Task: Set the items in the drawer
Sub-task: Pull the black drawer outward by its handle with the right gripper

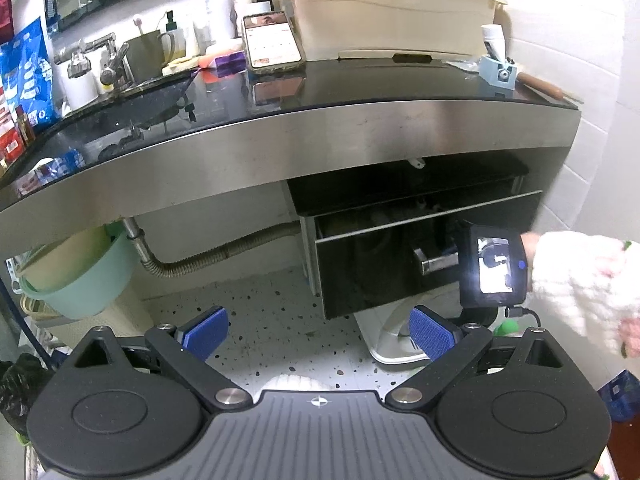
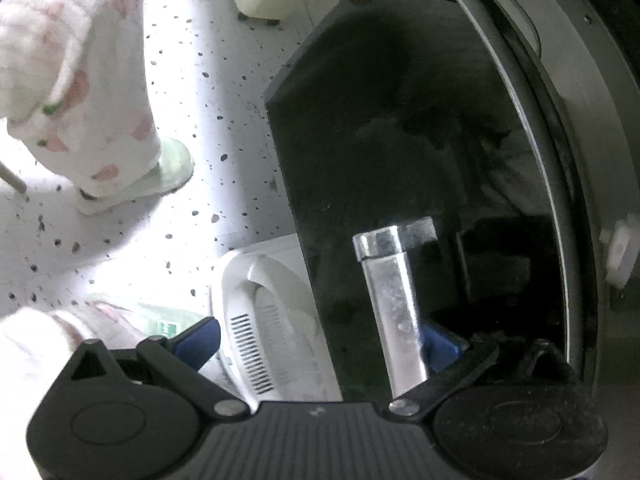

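Observation:
A black glossy drawer (image 1: 380, 272) hangs under a steel-edged black counter (image 1: 320, 136), pulled slightly out, with a metal handle (image 1: 434, 262). My left gripper (image 1: 316, 330) is open and empty, low over the speckled floor, in front of the drawer. My right gripper (image 2: 316, 340) is open, its right blue pad (image 2: 440, 346) behind the metal handle (image 2: 394, 300) and the left pad (image 2: 198, 340) well clear. The right gripper's back with its lit screen (image 1: 494, 266) shows at the handle. On the counter lie a phone (image 1: 272, 42), a purple block (image 1: 228, 64) and a light-blue holder (image 1: 500, 72).
A cream tub (image 1: 392, 16), bottles (image 1: 218, 0), a mug (image 1: 150, 54) and a tap (image 1: 96, 58) stand on the counter. A green basin (image 1: 80, 276) and a flexible pipe (image 1: 208, 256) sit below it. A white appliance (image 2: 260, 320) stands on the floor under the drawer.

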`<state>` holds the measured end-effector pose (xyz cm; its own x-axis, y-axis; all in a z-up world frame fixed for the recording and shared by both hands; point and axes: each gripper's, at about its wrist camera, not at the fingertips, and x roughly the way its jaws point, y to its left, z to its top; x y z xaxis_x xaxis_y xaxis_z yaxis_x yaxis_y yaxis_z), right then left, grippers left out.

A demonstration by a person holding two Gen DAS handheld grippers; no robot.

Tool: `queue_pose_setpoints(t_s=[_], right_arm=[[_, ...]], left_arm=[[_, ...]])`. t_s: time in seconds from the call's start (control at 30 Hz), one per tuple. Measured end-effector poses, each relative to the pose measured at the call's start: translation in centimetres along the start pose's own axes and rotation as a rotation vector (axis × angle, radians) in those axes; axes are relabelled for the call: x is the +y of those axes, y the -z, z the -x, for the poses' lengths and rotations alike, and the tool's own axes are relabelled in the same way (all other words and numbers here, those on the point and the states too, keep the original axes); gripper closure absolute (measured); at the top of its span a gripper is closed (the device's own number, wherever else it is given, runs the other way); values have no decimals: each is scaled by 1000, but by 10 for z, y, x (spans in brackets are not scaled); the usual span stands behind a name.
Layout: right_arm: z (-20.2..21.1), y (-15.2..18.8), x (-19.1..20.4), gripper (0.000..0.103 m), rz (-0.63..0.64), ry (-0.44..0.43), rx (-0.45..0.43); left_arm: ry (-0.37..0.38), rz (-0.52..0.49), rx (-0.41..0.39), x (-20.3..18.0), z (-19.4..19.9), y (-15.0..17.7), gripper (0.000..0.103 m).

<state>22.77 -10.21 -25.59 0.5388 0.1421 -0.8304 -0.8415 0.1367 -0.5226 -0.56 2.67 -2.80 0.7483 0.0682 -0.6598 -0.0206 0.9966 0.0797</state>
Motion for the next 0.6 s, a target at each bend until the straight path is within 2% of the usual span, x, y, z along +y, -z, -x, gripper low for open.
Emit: queue_pose_setpoints(t_s=[0.07,0.17,0.3,0.4,0.5,0.6], right_arm=[[5,2,-2,0,-46,-20,-21],[15,5,-16,0,-189,-71,-78],[31,10,-27,0,-325,-65,-132],[41,15,-34,0,-454,-59,-140],[50,28,-44,0,-641,-68,-187],[59,43,-57,0,-851,-32,-231]], left_arm=[[2,-1,2,-1,0,1,5],[-4,-9,7,-1,-2,3,5],[-9,-5,10,3,-3,4,5],[-13,2,9,6,-4,4,5],[-11,7,7,8,-3,5,5],[-7,11,8,9,-4,6,5]])
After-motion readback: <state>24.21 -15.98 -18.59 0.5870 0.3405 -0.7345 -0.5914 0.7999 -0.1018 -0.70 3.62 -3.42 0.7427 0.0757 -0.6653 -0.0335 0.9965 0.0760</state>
